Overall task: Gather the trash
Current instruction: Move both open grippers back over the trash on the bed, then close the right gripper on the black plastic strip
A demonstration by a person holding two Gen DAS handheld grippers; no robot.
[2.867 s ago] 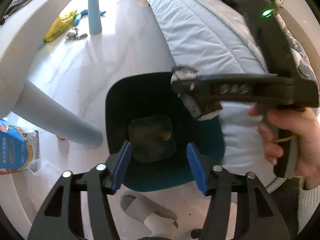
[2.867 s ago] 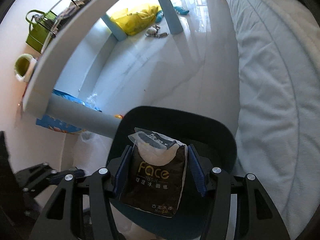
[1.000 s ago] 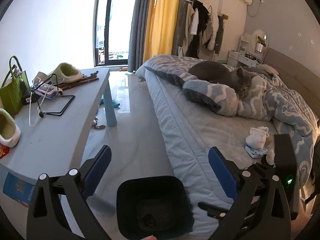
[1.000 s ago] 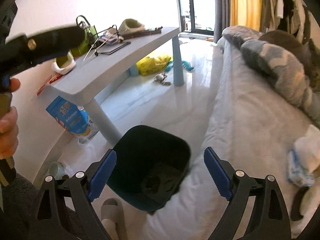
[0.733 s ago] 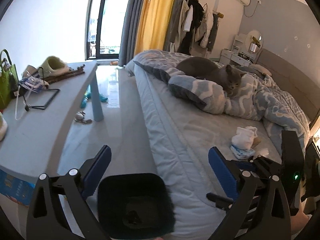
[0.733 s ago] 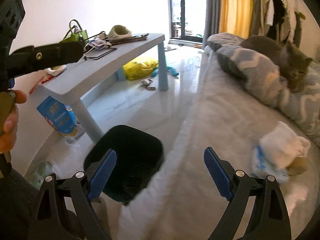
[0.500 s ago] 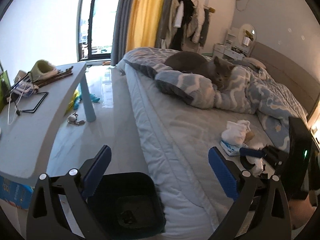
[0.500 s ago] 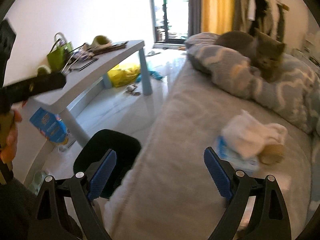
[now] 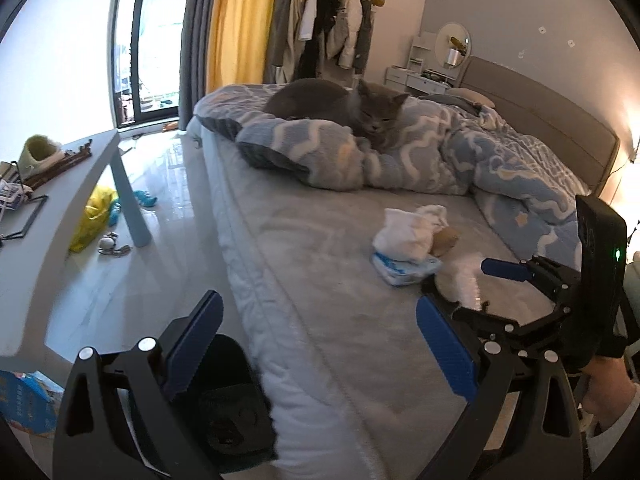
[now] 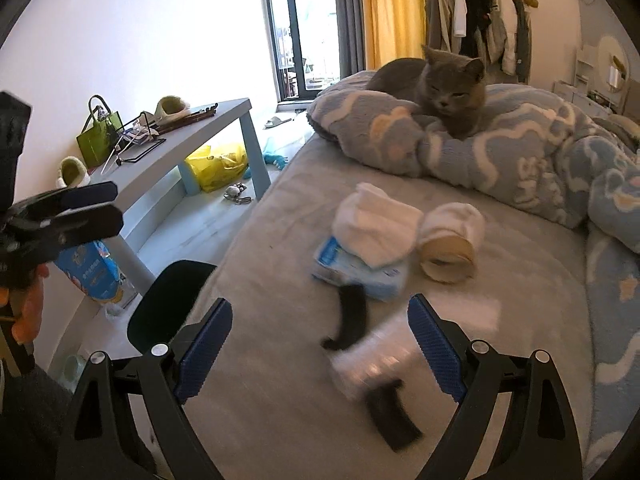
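Trash lies on the grey bed: a white tissue wad on a blue tissue pack, a cardboard roll, and a blurred clear plastic item with black pieces. My right gripper is open just short of the clear item, holding nothing. The dark bin stands on the floor beside the bed. My left gripper is open and empty over the bed edge, with the bin below it. The left wrist view shows the right gripper beside the tissue pack.
A grey cat rests on the blue patterned duvet behind the trash. A grey table with a green bag and slippers stands left. A yellow bag and small items lie on the floor under it.
The right gripper held a dark tissue pack over the bin, then let it go. Both grippers have swung right from the bin to the bed; the trash pile is nearer.
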